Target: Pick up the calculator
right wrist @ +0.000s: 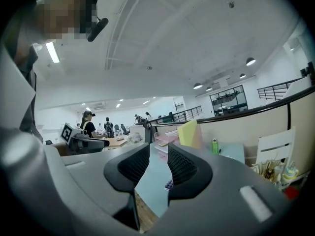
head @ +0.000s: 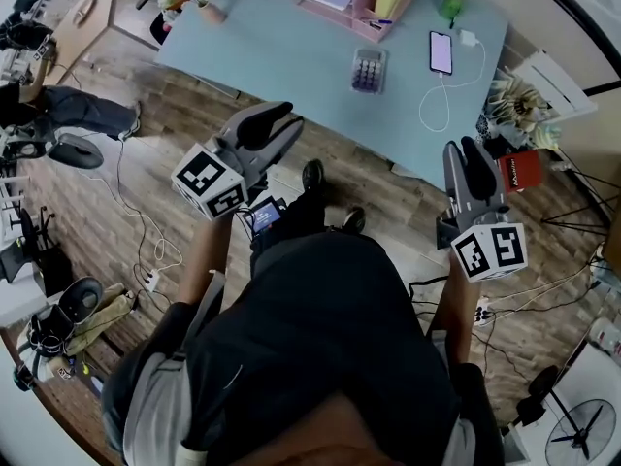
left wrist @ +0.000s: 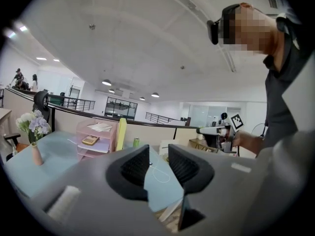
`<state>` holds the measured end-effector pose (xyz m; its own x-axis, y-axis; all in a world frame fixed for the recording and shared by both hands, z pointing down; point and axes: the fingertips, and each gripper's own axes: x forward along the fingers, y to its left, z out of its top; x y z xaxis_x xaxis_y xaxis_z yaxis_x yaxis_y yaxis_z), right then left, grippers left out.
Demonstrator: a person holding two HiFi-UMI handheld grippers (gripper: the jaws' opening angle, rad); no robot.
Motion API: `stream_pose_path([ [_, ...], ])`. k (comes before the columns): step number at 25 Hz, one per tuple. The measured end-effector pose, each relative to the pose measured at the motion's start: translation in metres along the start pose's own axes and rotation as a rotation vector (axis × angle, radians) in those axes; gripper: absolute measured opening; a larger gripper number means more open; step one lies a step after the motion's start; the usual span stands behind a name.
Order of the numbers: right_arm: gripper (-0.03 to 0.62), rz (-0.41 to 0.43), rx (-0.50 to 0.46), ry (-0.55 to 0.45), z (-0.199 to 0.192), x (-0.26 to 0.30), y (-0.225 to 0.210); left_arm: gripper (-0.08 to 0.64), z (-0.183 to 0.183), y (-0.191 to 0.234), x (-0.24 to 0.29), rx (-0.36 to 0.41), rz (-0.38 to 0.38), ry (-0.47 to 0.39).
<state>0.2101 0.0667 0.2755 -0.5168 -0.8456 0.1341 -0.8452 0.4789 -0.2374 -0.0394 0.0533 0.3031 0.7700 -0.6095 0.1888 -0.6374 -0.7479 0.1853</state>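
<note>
Nearest, the left gripper (head: 291,121) and right gripper (head: 463,149) hold their dark ribbed fingers (left wrist: 135,167) closed, empty. Farther — on the pale blue worktop (head: 281,47) — the rectangular calculator (head: 369,70) with pastel keys lies flat, just left of a phone (head: 441,52).

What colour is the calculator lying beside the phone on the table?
Pale purple. The calculator shows best in the head view.

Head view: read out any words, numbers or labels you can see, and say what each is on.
No text can be read.
Red box beside the table: white print, too blurred.
Calculator: key markings too small.
Marker cubes: square patterns only, no words.
</note>
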Motion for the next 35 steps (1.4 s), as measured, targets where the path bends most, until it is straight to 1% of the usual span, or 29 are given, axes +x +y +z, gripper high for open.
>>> stream_pose_path([
  [5, 0.095, -0.073, -0.004, 0.011, 0.005, 0.025, 0.001, 0.143, 0.006, 0.037, 0.023, -0.008, -0.075, -0.009],
  [10, 0.095, -0.140, -0.017, 0.013, 0.018, 0.057, 0.008, 0.143, 0.022, 0.075, 0.042, -0.001, -0.159, -0.026],
  [14, 0.095, -0.186, -0.018, 0.001, 0.026, 0.080, 0.015, 0.143, 0.024, 0.105, 0.055, -0.004, -0.215, -0.017],
  [21, 0.095, -0.272, -0.006, 0.011, 0.019, 0.104, 0.020, 0.143, 0.028, 0.139, 0.068, -0.010, -0.292, -0.012],
  [28, 0.095, -0.317, -0.020, 0.019, 0.021, 0.128, 0.033, 0.143, 0.029, 0.168, 0.067, -0.027, -0.332, -0.020],
  [35, 0.097, -0.303, -0.044, 0.044, 0.023, 0.149, 0.044, 0.143, 0.023, 0.187, 0.059, -0.051, -0.329, -0.034],
])
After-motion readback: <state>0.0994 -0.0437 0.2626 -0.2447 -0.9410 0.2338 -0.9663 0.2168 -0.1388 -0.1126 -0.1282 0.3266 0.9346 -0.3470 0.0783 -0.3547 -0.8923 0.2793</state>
